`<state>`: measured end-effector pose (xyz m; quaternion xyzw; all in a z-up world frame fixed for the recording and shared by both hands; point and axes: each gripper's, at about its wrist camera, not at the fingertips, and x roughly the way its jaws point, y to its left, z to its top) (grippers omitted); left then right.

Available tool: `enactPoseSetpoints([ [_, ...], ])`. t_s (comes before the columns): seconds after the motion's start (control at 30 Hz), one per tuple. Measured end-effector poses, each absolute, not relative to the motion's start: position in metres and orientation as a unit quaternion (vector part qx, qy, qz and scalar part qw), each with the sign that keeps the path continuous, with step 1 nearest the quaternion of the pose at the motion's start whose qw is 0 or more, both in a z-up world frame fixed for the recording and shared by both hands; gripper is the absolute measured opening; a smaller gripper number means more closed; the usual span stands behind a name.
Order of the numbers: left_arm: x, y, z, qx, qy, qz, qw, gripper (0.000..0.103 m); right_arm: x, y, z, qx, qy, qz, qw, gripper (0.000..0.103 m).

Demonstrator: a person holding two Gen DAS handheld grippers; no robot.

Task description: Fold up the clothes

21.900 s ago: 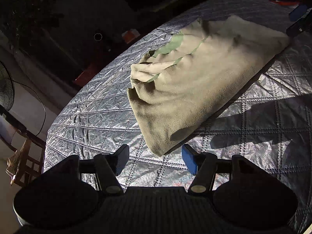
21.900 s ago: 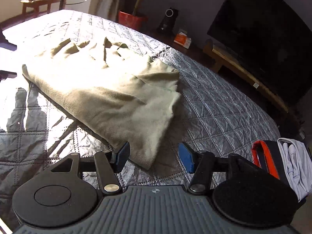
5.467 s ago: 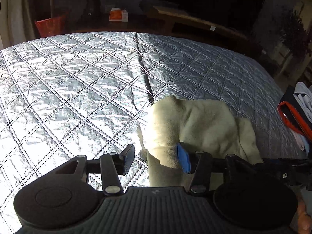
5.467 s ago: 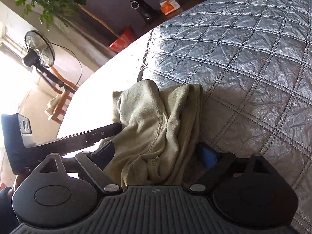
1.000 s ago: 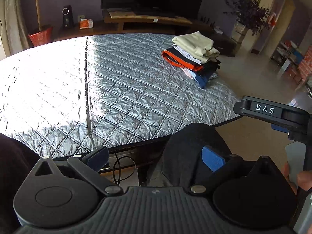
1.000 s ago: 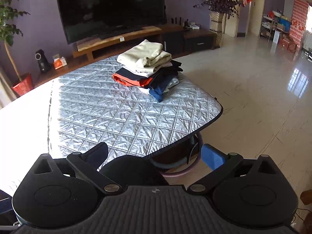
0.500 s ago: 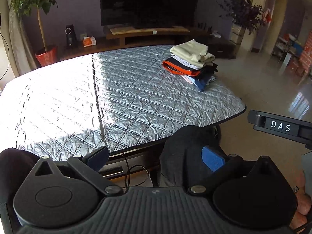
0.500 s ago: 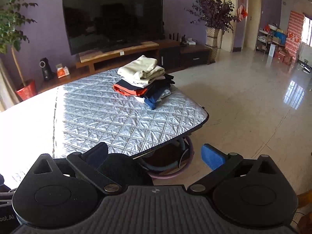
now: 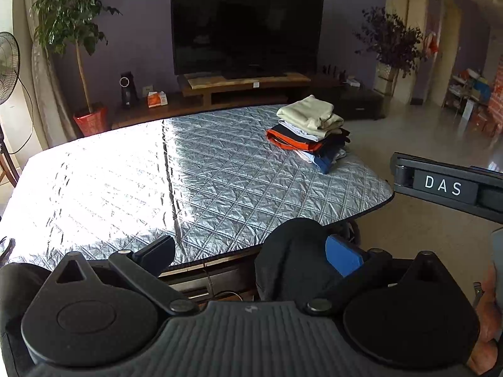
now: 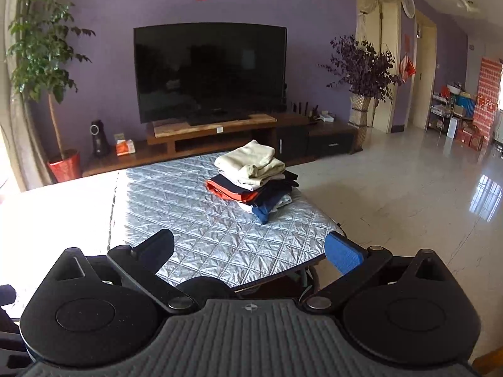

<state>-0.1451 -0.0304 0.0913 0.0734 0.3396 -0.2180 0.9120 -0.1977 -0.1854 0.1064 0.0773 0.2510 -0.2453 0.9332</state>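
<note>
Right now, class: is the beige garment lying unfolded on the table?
No, the beige garment sits folded on top of the pile.

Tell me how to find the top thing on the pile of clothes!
Look at the big silver quilted table in front of the television. Near its far right corner sits a stack of folded clothes. The top one is the cream garment, pale and soft, above the orange and dark blue layers.

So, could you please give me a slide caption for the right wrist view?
Open right gripper held back from the quilted table, folded clothes stack at its far corner.
</note>
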Motion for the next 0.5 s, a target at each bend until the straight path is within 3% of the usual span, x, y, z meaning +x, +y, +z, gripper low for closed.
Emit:
enactPoseSetpoints([
  [0.5, -0.143, -0.013, 0.100, 0.066, 0.331, -0.196, 0.921, 0.102, -0.189, -0.175, 0.107, 0.082, 0.256, -0.237, 0.933, 0.103],
])
